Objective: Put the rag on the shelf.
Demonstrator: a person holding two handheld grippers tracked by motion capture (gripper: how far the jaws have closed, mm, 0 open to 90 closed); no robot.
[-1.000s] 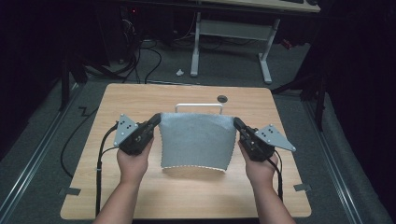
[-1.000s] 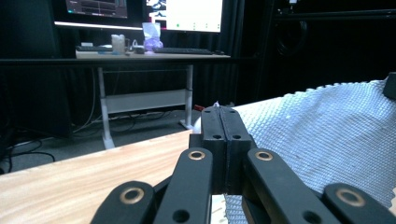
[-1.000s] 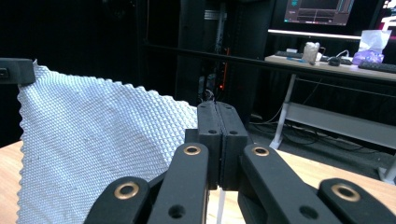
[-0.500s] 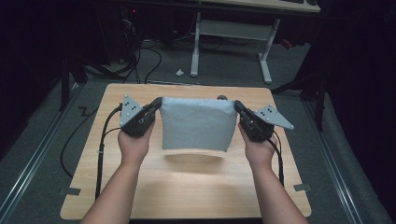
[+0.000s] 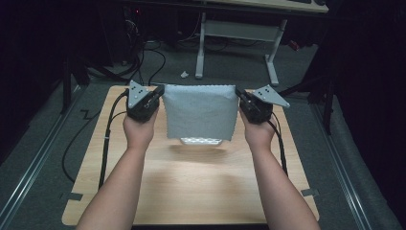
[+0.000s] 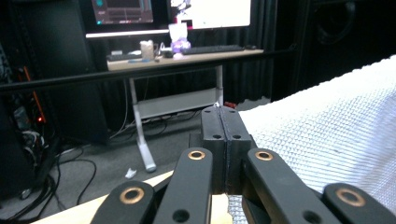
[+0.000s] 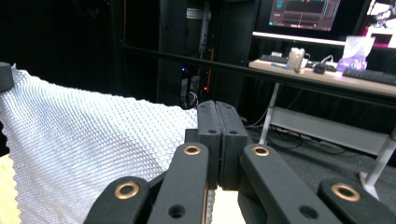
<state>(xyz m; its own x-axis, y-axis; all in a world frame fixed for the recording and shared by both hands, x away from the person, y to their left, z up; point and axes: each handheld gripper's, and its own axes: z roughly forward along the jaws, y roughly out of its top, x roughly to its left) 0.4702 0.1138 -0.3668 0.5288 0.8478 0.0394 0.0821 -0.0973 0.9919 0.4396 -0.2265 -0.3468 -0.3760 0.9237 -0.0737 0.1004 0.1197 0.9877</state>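
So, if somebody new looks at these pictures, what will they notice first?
First, the pale cloth, held up above the middle of the wooden table. The left gripper and right gripper each pinch a top corner, and it hangs stretched between them.

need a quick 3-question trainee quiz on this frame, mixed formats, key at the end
1. True or false: the white cloth lies flat on the table.
2. What does the left claw grip? A) a top corner of the cloth B) a cable C) nothing
3. Fill in: the right claw is ___ on the cloth's other top corner.

Key:
1. False. The cloth hangs stretched between the two claws, and the high view suggests its lower edge is off the wood.
2. A. In the left gripper view the jaws are pressed together at the cloth's edge.
3. Shut. The right gripper view shows its jaws together with the cloth running out to one side.
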